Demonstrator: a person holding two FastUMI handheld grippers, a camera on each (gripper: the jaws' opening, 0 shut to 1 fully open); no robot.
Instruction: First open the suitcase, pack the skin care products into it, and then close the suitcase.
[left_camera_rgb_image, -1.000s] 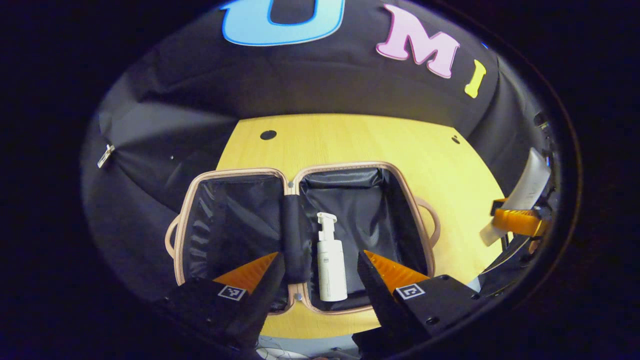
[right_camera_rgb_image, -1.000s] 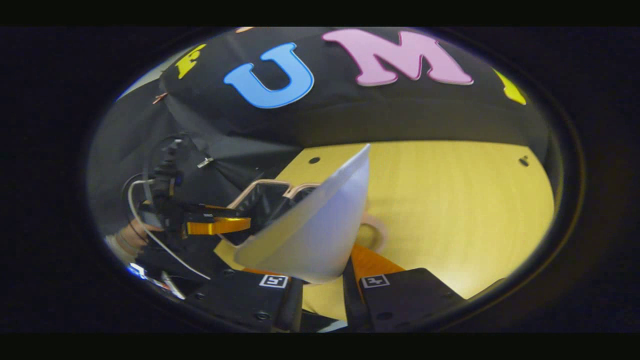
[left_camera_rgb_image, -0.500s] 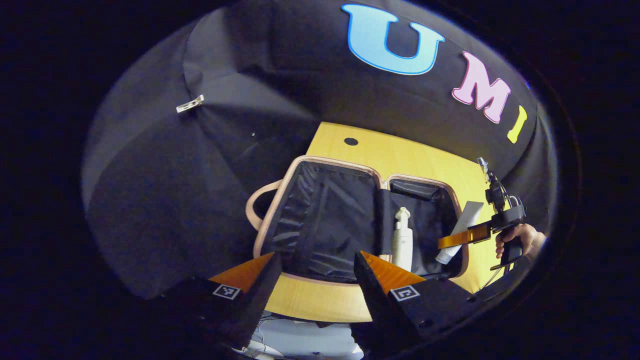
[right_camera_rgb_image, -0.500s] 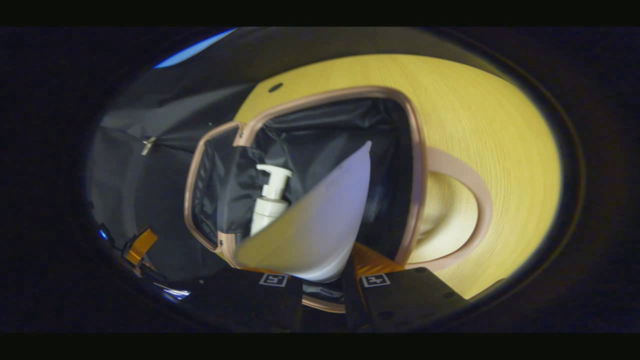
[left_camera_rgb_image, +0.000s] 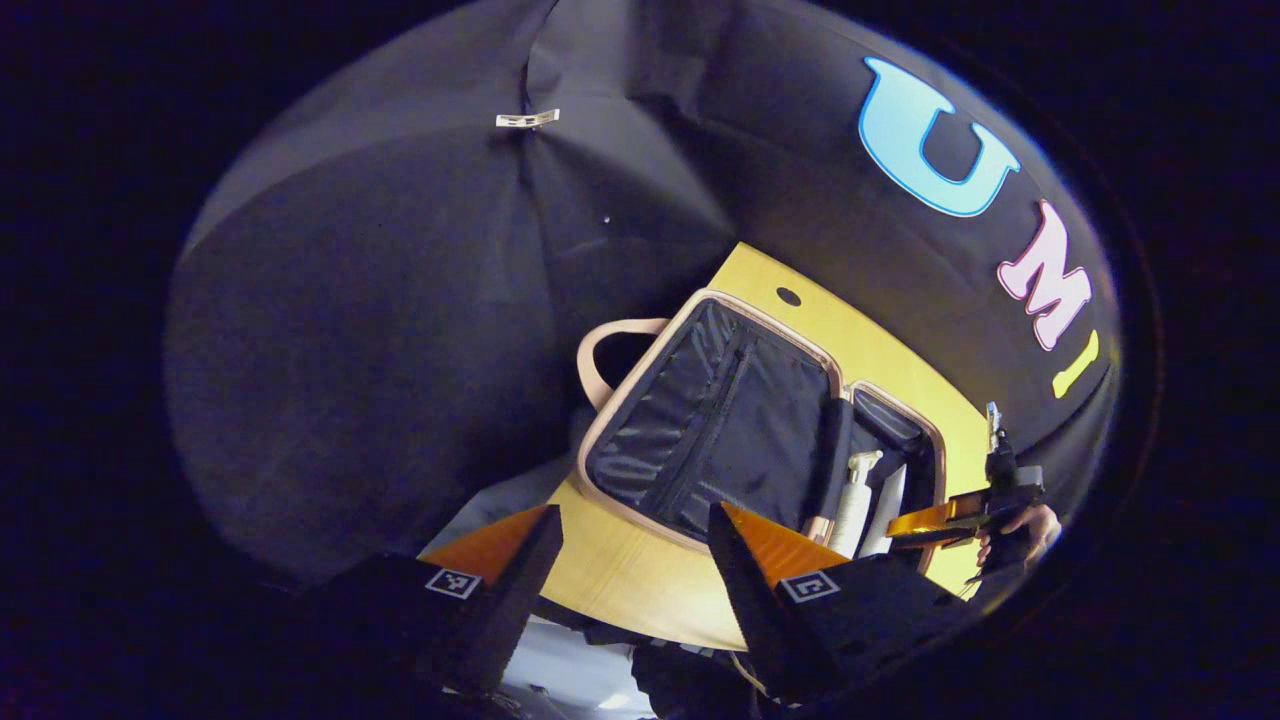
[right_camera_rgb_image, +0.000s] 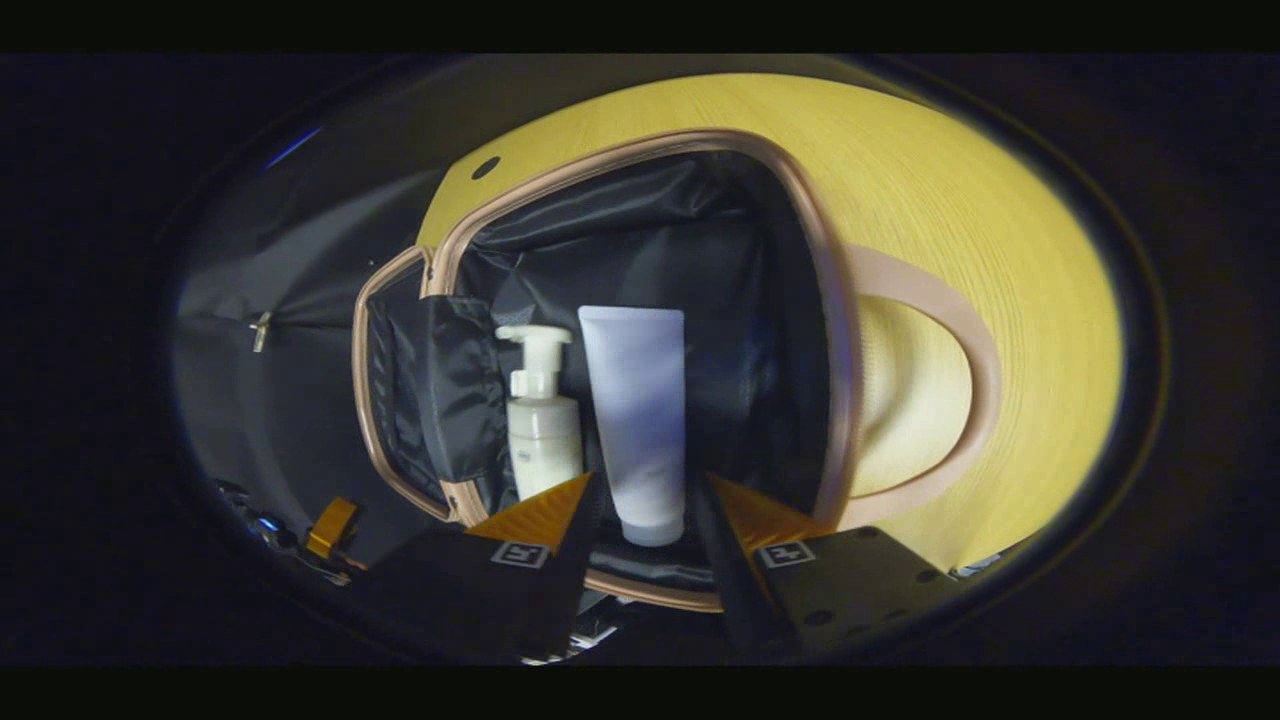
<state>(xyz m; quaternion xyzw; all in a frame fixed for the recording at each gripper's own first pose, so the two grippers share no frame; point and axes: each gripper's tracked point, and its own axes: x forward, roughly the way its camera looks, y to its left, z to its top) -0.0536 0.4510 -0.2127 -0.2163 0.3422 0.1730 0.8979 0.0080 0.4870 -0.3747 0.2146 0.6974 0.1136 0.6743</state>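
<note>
Wooden table (right_camera_rgb_image: 960, 200) under open suitcase (right_camera_rgb_image: 800, 200); both hand-held grippers (right_camera_rgb_image: 645, 500) (left_camera_rgb_image: 635, 535) apart, empty.

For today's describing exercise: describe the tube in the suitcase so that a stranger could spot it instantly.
Find the open suitcase on the yellow table. In its right half lie two pale items; the tube is the flat, capped one, right of the pump bottle.

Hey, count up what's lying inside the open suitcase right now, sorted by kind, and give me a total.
Pump bottle: 1
Tube: 1
Total: 2, side by side in one half of the suitcase.
</note>
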